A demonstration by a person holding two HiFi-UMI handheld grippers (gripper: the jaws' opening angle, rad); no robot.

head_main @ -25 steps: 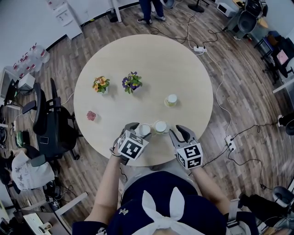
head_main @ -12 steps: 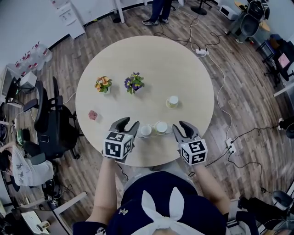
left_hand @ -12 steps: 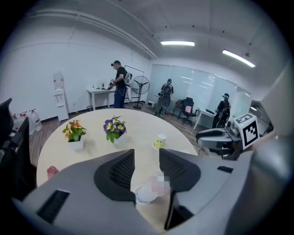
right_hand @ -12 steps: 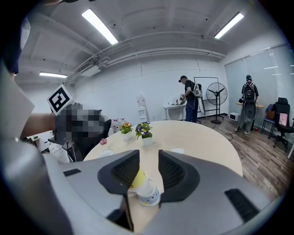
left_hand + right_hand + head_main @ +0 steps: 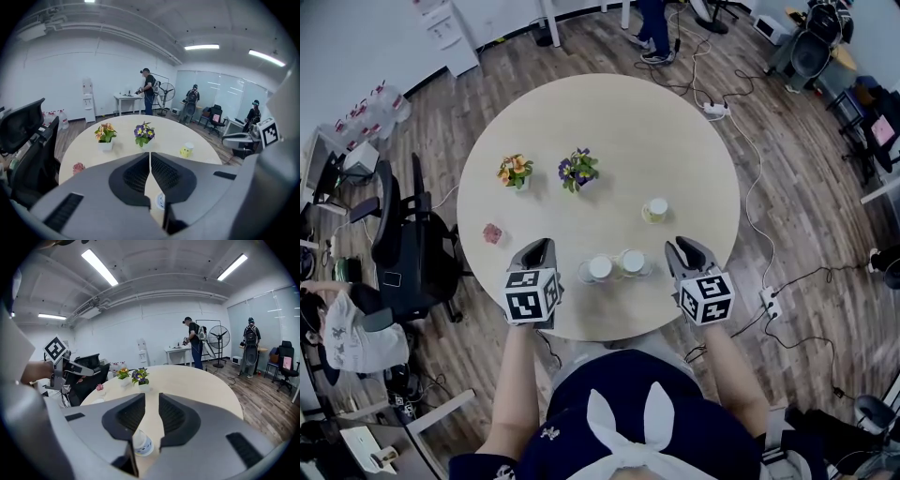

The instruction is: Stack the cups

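Observation:
Two pale cups stand side by side near the table's front edge, the left cup (image 5: 598, 269) touching or almost touching the right cup (image 5: 631, 262). A third, yellowish cup (image 5: 654, 210) (image 5: 187, 150) stands alone further back on the right. My left gripper (image 5: 538, 247) (image 5: 150, 154) is left of the pair and apart from it; its jaws have just been closing and are shut on nothing. My right gripper (image 5: 683, 247) (image 5: 151, 396) is to the right of the pair; its jaws have just been closing and stand a narrow gap apart, with nothing between them. One cup (image 5: 142, 443) shows low beyond the right jaws.
On the round table (image 5: 609, 131) stand an orange flower pot (image 5: 514, 172) and a purple flower pot (image 5: 578, 170), with a small pink thing (image 5: 492, 233) at the left. An office chair (image 5: 403, 244) is beside the table. People stand across the room (image 5: 148, 91).
Both grippers have drawn back from the two cups, the left one leftwards and the right one rightwards. The left jaws went from wide open to shut. The cups stay in place.

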